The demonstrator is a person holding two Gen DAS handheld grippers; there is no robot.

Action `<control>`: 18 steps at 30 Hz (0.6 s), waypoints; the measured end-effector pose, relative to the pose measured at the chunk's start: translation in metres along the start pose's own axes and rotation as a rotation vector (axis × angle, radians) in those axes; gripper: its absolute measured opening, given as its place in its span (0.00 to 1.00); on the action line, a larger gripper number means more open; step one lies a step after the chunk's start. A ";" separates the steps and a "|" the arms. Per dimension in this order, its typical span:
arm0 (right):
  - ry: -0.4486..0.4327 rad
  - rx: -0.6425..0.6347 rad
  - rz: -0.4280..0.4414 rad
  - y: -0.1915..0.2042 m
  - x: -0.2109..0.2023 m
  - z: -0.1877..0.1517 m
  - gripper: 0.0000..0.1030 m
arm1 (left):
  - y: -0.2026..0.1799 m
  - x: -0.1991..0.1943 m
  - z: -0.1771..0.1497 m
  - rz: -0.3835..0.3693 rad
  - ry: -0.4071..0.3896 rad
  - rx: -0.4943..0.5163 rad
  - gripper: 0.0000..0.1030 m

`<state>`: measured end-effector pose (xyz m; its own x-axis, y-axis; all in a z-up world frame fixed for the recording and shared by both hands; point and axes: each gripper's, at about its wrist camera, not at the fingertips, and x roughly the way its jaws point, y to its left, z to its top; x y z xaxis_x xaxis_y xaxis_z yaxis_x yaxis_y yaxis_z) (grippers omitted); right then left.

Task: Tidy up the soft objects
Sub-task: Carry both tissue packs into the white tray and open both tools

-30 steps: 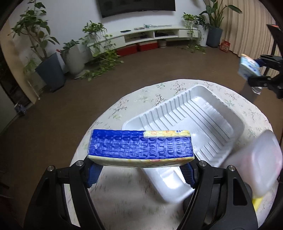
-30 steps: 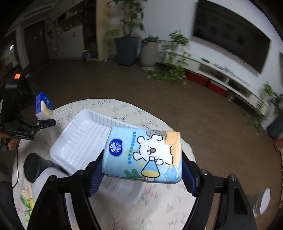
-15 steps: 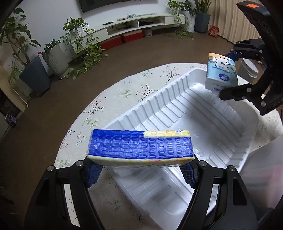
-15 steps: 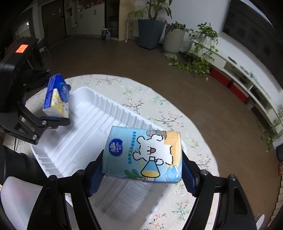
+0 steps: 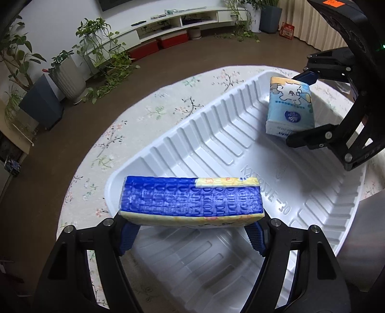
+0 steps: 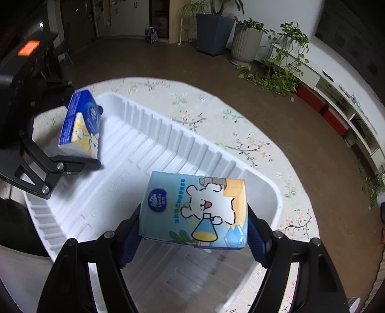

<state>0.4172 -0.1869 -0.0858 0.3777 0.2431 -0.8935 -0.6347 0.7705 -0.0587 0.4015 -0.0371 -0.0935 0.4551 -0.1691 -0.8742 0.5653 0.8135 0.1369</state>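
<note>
The left gripper [image 5: 191,234] was closed on a blue tissue pack [image 5: 190,198], holding it by its two short ends between the blue pads [image 5: 128,234]. The pack lay flat across the fingers, with its dark blue side up and a yellow strip near its right end. It hung over the near end of the white tray [image 5: 211,144], not touching the tray floor as far as the left wrist view showed.

The right gripper [image 6: 193,232] was clamped on a light blue tissue pack [image 6: 195,209], which had a white bear and a yellow flask printed on it. This pack was also above the tray [image 6: 154,134], at the opposite end. In the left wrist view the same light blue pack [image 5: 290,108] appeared tilted between the black fingers of the right gripper [image 5: 305,106], low inside the tray; I cannot tell if its bottom corner touched the floor of the tray.

In the right wrist view the blue pack [image 6: 80,125] was seen in the left gripper [image 6: 79,132] at the far left end of the tray.

The tray stood on a round table [image 5: 149,113] with a flower-pattern cloth. Beyond it were potted plants [image 5: 69,74] and a low white shelf [image 5: 182,19] along the wall.
</note>
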 end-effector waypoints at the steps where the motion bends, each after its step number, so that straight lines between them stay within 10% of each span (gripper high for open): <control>1: 0.007 -0.006 -0.003 0.001 0.003 -0.001 0.75 | 0.000 0.002 0.000 0.001 0.004 0.000 0.72; 18: -0.006 0.028 0.015 -0.003 0.004 -0.008 0.94 | 0.010 0.002 0.001 -0.003 -0.006 -0.034 0.75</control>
<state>0.4154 -0.1928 -0.0929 0.3724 0.2588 -0.8913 -0.6214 0.7828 -0.0323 0.4090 -0.0301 -0.0935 0.4575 -0.1748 -0.8719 0.5432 0.8312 0.1183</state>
